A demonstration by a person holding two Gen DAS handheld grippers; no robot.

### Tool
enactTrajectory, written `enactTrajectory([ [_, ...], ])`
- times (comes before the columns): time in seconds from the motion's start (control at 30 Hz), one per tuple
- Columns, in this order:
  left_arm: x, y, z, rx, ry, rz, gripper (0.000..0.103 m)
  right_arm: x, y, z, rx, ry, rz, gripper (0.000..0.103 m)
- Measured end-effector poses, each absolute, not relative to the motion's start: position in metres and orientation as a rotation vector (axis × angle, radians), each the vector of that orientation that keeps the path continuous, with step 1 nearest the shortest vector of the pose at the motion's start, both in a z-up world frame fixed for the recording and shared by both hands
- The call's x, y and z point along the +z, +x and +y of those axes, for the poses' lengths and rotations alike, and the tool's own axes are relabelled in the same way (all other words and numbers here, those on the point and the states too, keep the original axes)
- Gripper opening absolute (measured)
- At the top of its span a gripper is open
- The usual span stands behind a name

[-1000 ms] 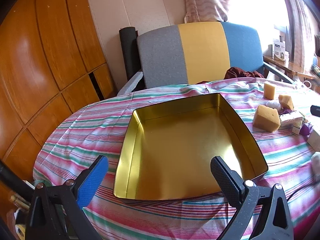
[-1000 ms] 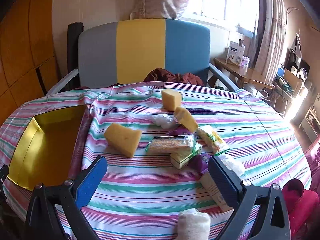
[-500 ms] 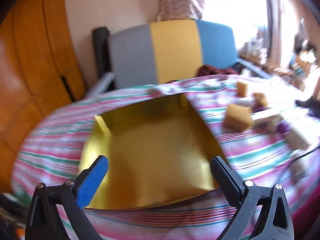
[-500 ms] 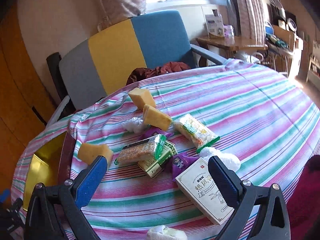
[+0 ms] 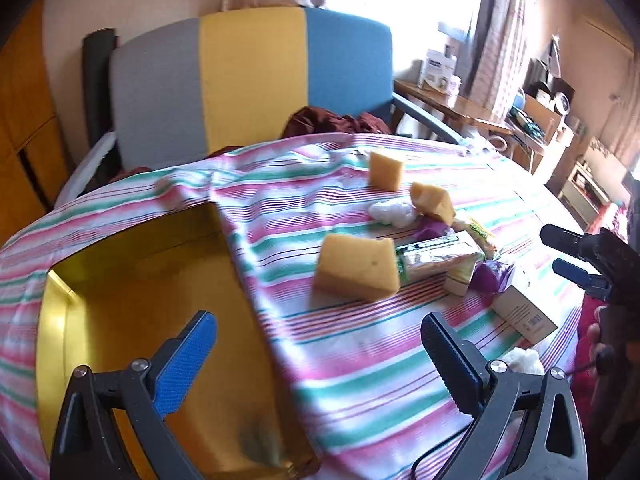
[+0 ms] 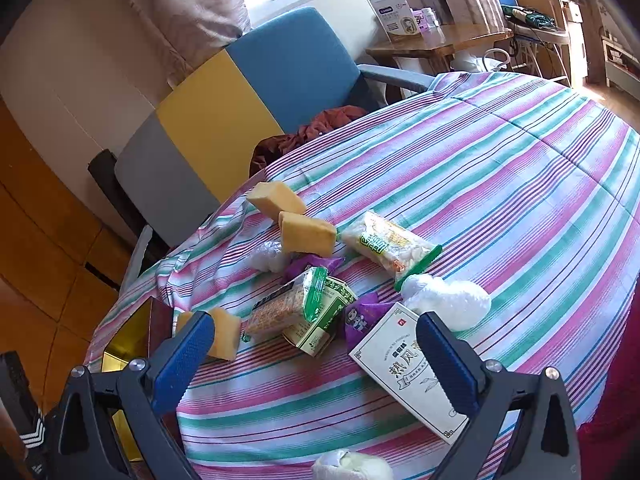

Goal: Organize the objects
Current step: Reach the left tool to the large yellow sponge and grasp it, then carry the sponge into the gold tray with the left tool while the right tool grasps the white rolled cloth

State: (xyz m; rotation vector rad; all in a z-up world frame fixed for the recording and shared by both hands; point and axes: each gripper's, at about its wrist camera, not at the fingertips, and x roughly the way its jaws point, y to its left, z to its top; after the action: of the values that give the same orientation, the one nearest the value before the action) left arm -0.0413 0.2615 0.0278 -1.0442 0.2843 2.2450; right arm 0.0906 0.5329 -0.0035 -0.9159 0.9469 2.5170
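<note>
Swinging from the gold tin (image 5: 132,280) toward the nearest sponge (image 5: 356,266), the left hand-held gripper (image 5: 320,354) gapes wide and empty; the right hand-held gripper (image 6: 312,354) too, so packing hasn't begun.

Both grippers have black frames, silver screws and blue-padded jaws.

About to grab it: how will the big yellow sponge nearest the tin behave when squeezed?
The sponge looks porous, so probably light and likely to compress. It lies on a broad flat face, so it is unlikely to roll. A snack packet touches it and may shift.
</note>
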Motion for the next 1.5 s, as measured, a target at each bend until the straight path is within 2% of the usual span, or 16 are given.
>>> enactTrajectory([
  [0.27,-0.008,-0.066,0.343,2.18,-1.045,0.546,0.103,-0.002,0.095,0.541,2.519,-0.872,1.012,0.103],
  [0.43,-0.033,-0.091,0.368,2.177,-1.104,0.587,0.103,-0.003,0.097,0.546,2.507,-0.856,1.048,0.103],
  [0.47,-0.037,-0.095,0.37,2.188,-1.105,0.608,0.102,-0.003,0.097,0.547,2.503,-0.855,1.056,0.103],
  [0.5,-0.044,-0.099,0.373,2.167,-1.12,0.609,0.091,-0.004,0.097,0.548,2.499,-0.857,1.063,0.103],
  [0.53,-0.048,-0.101,0.373,2.132,-1.144,0.582,0.075,-0.005,0.097,0.549,2.496,-0.862,1.069,0.103],
  [0.63,-0.044,-0.096,0.363,2.131,-1.111,0.497,0.073,-0.007,0.094,0.548,2.495,-0.888,1.072,0.103],
  [0.9,-0.011,-0.052,0.319,2.15,-1.036,0.343,0.074,-0.013,0.086,0.54,2.498,-0.982,1.027,0.103],
  [1.23,0.018,-0.005,0.251,2.213,-0.968,0.258,0.074,-0.021,0.075,0.527,2.506,-1.102,0.972,0.101],
  [1.4,0.029,0.004,0.203,2.28,-0.943,0.22,0.075,-0.021,0.074,0.514,2.497,-1.195,0.973,0.094],
  [1.5,0.034,0.003,0.177,2.324,-0.937,0.192,0.075,-0.016,0.078,0.496,2.489,-1.302,0.91,0.09],
])
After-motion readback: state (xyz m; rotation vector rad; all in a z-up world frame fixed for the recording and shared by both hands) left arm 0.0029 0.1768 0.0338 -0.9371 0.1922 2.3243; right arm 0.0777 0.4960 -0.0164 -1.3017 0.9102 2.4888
